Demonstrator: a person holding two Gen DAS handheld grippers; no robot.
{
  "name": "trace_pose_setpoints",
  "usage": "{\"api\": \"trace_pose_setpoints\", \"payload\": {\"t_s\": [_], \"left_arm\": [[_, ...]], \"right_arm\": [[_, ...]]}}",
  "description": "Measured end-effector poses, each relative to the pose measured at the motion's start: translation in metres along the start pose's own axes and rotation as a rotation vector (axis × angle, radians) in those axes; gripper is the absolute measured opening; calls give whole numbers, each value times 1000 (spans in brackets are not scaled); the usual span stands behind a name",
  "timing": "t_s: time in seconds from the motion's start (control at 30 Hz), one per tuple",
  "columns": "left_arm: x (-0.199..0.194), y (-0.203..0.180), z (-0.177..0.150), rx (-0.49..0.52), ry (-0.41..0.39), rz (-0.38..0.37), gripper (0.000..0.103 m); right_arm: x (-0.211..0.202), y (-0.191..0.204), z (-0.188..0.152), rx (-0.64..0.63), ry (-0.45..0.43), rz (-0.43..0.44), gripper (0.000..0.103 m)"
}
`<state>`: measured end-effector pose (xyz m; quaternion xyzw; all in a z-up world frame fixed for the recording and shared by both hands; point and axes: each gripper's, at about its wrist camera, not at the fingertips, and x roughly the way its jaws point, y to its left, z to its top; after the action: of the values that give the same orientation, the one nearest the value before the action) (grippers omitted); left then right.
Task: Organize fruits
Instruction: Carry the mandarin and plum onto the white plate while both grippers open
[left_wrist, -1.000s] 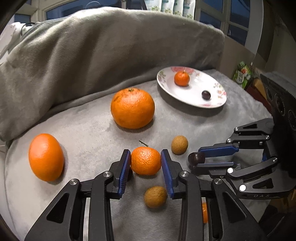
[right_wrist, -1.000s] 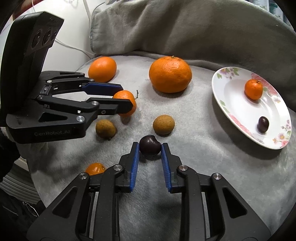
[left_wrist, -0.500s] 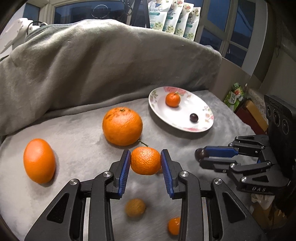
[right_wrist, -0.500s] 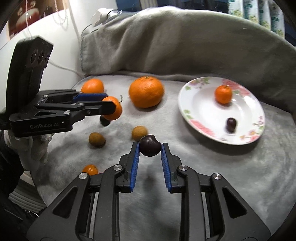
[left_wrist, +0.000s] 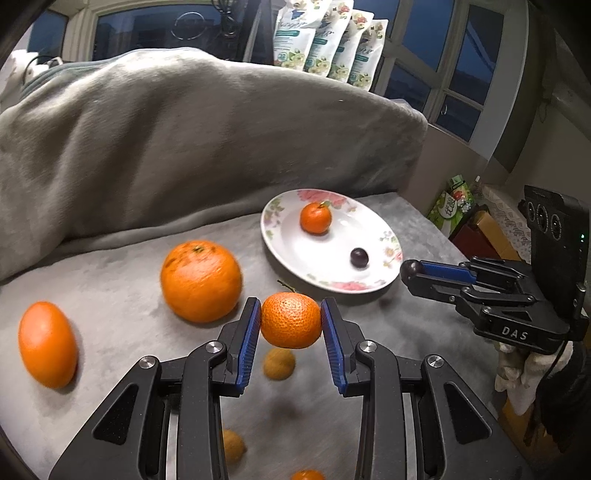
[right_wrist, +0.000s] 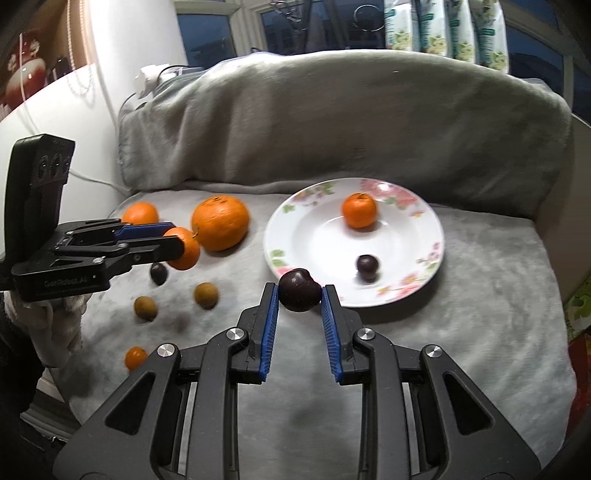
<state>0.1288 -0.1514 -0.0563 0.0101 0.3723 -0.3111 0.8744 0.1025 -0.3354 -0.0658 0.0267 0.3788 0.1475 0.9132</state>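
My left gripper (left_wrist: 291, 325) is shut on a small mandarin (left_wrist: 291, 319) and holds it above the grey blanket, left of the flowered white plate (left_wrist: 373, 286). My right gripper (right_wrist: 299, 291) is shut on a dark plum (right_wrist: 298, 289), held in the air at the plate's (right_wrist: 413, 295) near rim. The plate holds a small mandarin (right_wrist: 359, 210) and a dark cherry (right_wrist: 367, 264). The left gripper (right_wrist: 184, 248) with its mandarin also shows in the right wrist view, and the right gripper (left_wrist: 410, 271) in the left wrist view.
On the blanket lie a large orange (left_wrist: 201, 281), an oval orange (left_wrist: 47, 344), two brown longans (right_wrist: 206, 294) (right_wrist: 145, 308), a dark fruit (right_wrist: 159, 273) and a tiny orange kumquat (right_wrist: 135, 357). A blanket-covered backrest (right_wrist: 332, 122) rises behind. Boxes (left_wrist: 480, 229) stand beyond the right edge.
Both grippers have lifted their fruit off the blanket and moved toward the plate. The fruit left on the blanket now lies lower and farther away in both views.
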Motion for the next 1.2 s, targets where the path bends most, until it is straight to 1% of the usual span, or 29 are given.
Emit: {"api": "trace_pose_setpoints", "payload": {"t_s": [0.27,0.5,1.2], "left_arm": [[14,-12,10,21,8,-19,32],[27,-16,16,20,19,-30,32],[56,-28,30,74,54,-22,32]], "right_arm": [[2,-24,8,19,-12,-48,25],[12,-43,16,25,0,-83,25],[44,-64,25,46,41,-111,25]]}}
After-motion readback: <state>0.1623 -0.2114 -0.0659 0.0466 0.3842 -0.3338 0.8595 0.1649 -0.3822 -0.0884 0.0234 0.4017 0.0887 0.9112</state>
